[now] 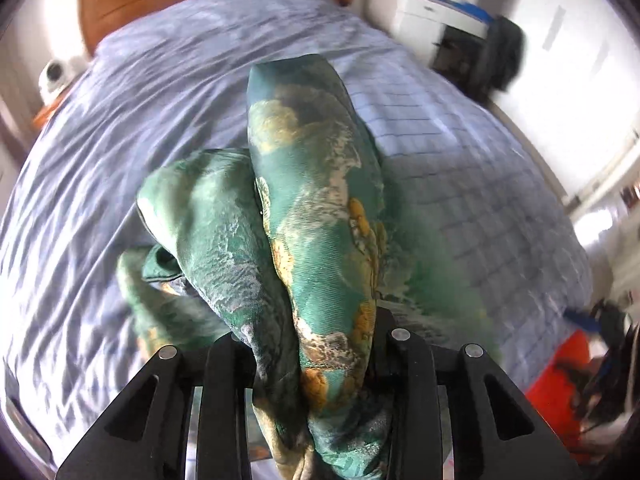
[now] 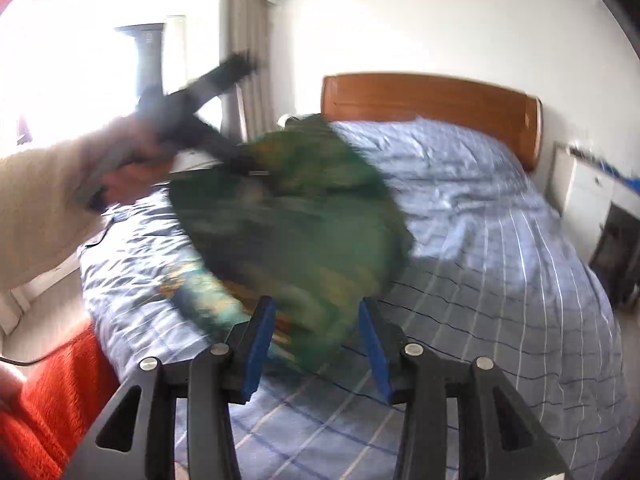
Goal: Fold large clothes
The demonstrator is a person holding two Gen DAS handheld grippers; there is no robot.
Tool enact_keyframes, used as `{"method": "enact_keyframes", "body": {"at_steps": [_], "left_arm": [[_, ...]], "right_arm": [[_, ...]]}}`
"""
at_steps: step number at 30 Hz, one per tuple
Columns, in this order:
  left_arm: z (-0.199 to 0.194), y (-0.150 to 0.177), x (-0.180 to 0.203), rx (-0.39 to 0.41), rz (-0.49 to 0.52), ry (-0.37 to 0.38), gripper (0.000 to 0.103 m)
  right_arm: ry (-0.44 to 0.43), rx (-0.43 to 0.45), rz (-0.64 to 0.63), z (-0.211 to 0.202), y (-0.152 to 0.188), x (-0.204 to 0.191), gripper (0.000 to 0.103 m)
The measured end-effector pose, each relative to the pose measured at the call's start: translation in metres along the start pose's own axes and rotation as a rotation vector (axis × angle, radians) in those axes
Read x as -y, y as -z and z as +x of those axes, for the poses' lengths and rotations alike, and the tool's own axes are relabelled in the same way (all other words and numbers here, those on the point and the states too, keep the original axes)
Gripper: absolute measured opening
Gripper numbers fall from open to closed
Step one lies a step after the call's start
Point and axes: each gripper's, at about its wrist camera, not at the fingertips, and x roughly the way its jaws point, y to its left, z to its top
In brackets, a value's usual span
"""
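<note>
Looks like the pick-up-and-spread step: the green patterned garment [image 1: 320, 208] is bunched up and lifted off the blue checked bed [image 1: 120, 128], clamped between the jaws of the left gripper [image 1: 316, 364]. The right gripper [image 2: 316, 344] is held with its jaws apart, cloth hanging blurred in front of them but apparently not pinched. Next, a free edge or corner probably needs to be caught by the right one so the thing can be shaken flat on the bed.
</note>
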Motion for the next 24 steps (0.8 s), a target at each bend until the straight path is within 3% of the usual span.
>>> {"method": "enact_keyframes", "body": {"at_steps": [4, 10, 15, 19, 24], "left_arm": [[0.014, 0.028, -0.050, -0.013, -0.104, 0.005, 0.031], [0.027, 0.056, -0.094, -0.002, -0.219, 0.081, 0.033], [0.046, 0.068, -0.102, -0.016, -0.244, 0.105, 0.037], [0.072, 0.086, -0.113, -0.056, -0.274, 0.136, 0.044], [0.082, 0.096, -0.128, -0.035, -0.321, 0.205, 0.045]], "right_arm": [[-0.038, -0.046, 0.047, 0.032, -0.024, 0.016, 0.044], [-0.164, -0.140, 0.004, 0.089, -0.051, -0.006, 0.044], [-0.210, -0.234, -0.052, 0.154, -0.030, -0.032, 0.044], [-0.191, -0.405, 0.021, 0.202, 0.006, -0.029, 0.044], [-0.166, -0.411, 0.033, 0.206, 0.012, -0.032, 0.044]]}}
